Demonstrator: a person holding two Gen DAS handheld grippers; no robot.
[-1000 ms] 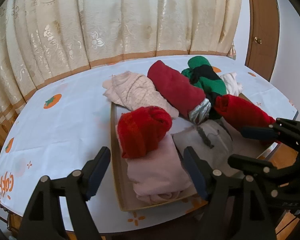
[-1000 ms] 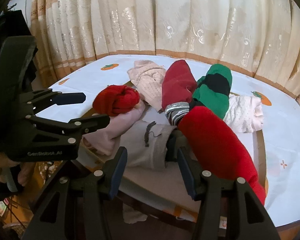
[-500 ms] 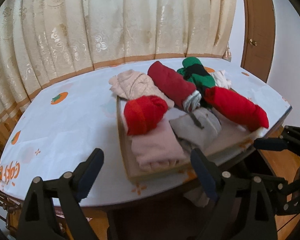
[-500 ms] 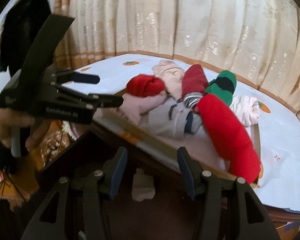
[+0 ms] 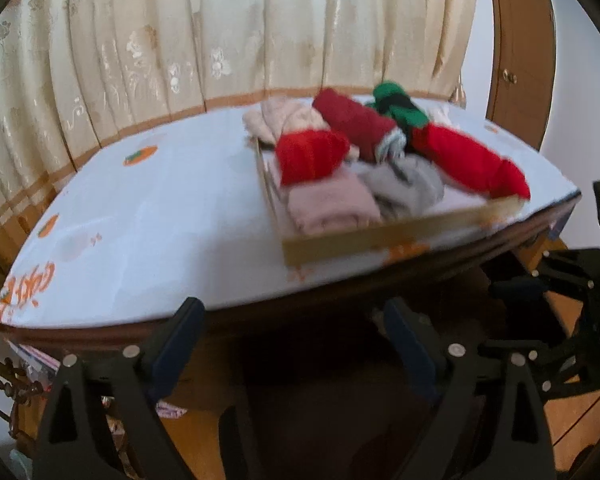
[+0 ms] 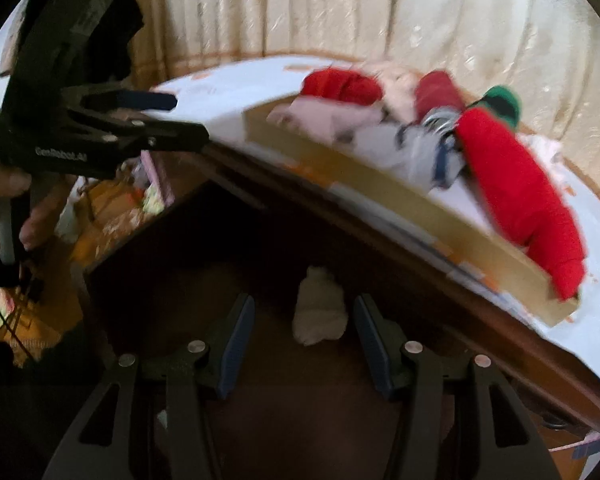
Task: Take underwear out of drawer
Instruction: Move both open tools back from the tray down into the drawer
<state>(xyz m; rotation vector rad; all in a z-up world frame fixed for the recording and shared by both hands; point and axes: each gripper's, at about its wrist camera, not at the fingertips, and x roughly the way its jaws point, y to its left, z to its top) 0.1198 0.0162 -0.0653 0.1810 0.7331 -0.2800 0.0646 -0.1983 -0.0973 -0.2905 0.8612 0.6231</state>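
On the left, the left tongs [image 5: 290, 344] hang below the near edge of the white-clothed worktop [image 5: 148, 216], their jaws opening with nothing between them. On that worktop, up and to the right of them and well apart, sits the shallow wooden drawer [image 5: 380, 236] heaped with rolled underwear in red, pink, grey, maroon and green [image 5: 320, 156]. Further right, the right tongs [image 6: 304, 336] stand parted and empty in the dark space under the worktop, a small white bundle of cloth [image 6: 319, 312] lying just beyond their tips, with the drawer's heap above them.
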